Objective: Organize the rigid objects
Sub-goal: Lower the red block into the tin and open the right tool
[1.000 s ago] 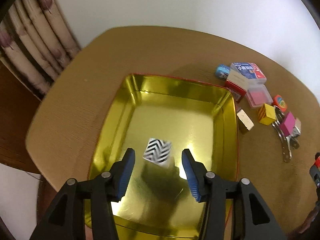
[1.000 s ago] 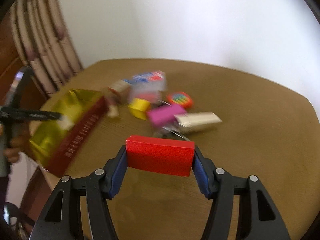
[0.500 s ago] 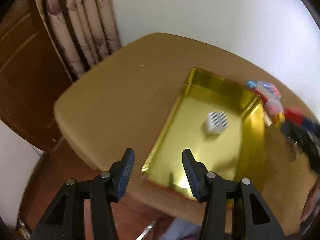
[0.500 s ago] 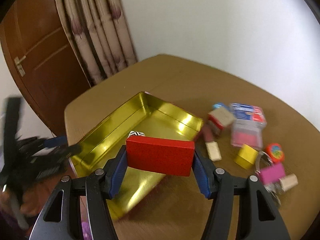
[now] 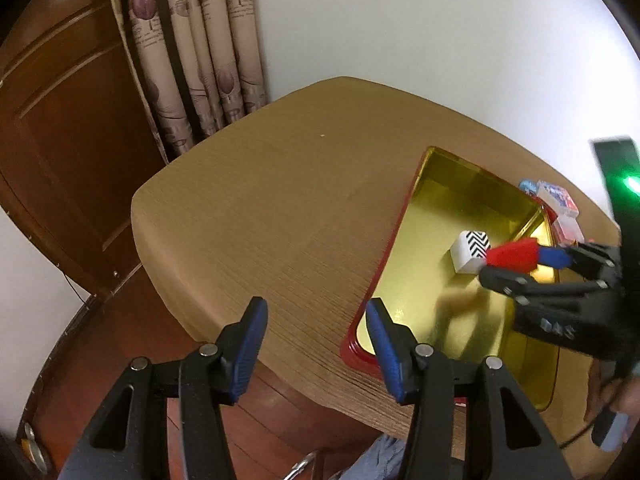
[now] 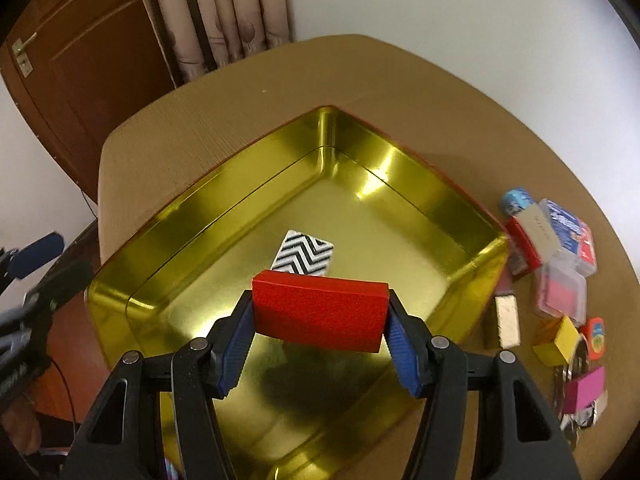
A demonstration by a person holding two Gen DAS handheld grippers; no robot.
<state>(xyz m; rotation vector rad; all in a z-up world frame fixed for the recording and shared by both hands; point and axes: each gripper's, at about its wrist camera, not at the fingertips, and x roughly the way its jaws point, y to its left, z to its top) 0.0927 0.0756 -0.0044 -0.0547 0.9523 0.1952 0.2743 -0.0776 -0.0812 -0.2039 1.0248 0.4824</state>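
Brown wooden table (image 6: 460,92), white wall (image 6: 440,4), patterned curtain (image 6: 224,4)

Tin tray (image 6: 192,216): mirror-gold inside, red outer rim.
Block in tray (image 6: 303,258): black-and-white chevron top; white sides in left wrist view (image 5: 471,250).
Block in right tool (image 6: 320,312): solid red, fine glitter texture.
Tool pads (image 6: 402,354): blue; tool frames black.
Tabletop (image 6: 460,120): tan-brown, fine wood grain.
Loose items right of tray: yellow cube (image 6: 557,340), magenta block (image 6: 585,394), blue-and-red printed box (image 6: 570,236), clear case with pink content (image 6: 560,294).
Curtain (image 5: 200,40): beige, mauve motifs.
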